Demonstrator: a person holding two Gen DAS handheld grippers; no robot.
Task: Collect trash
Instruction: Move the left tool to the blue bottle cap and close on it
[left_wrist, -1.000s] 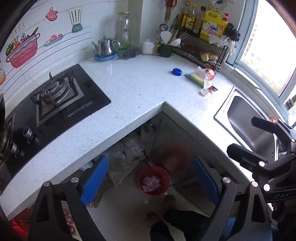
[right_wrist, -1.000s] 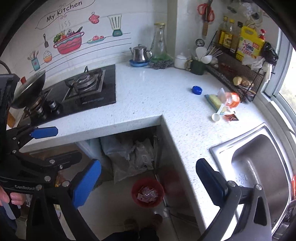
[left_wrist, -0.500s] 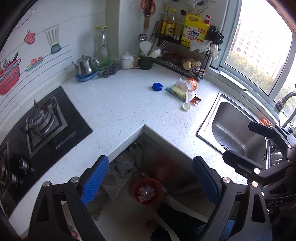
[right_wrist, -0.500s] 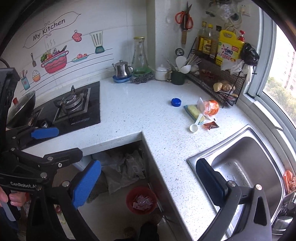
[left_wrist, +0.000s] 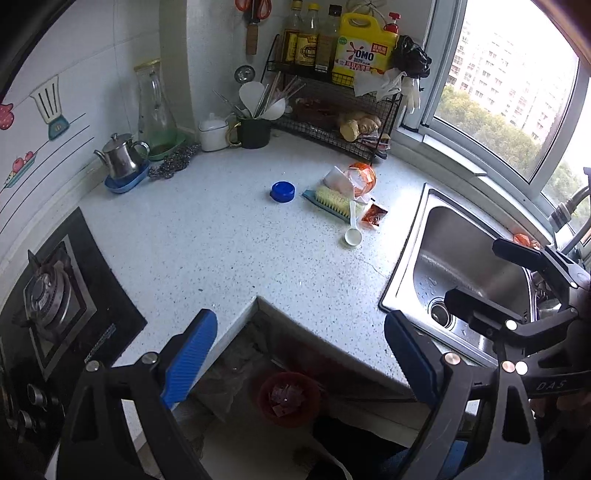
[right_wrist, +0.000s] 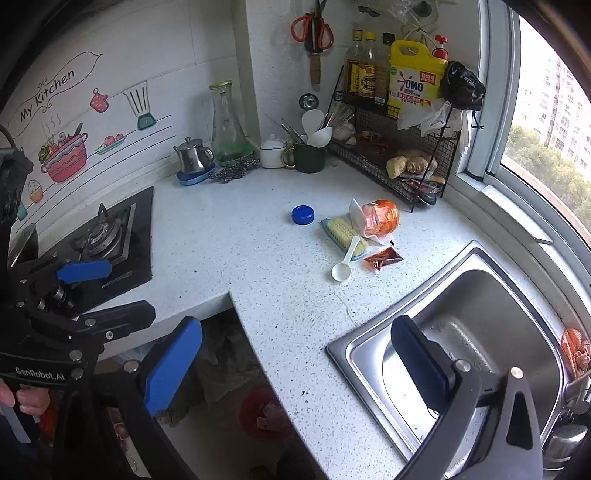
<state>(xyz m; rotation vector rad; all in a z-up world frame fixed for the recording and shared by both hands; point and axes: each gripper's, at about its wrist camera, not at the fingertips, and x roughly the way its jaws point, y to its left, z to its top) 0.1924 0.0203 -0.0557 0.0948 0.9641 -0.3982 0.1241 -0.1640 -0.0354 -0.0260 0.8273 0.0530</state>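
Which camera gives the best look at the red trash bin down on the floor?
The left wrist view: the red trash bin shows whole under the counter's inner corner, with scraps visible inside. In the right wrist view the bin is blurred and partly cut off by the counter edge.

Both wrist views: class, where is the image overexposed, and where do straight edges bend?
Left wrist view: the window is washed out bright and the sink rim curves. Right wrist view: the window glares too, and the countertop edge bows near the dark corners.
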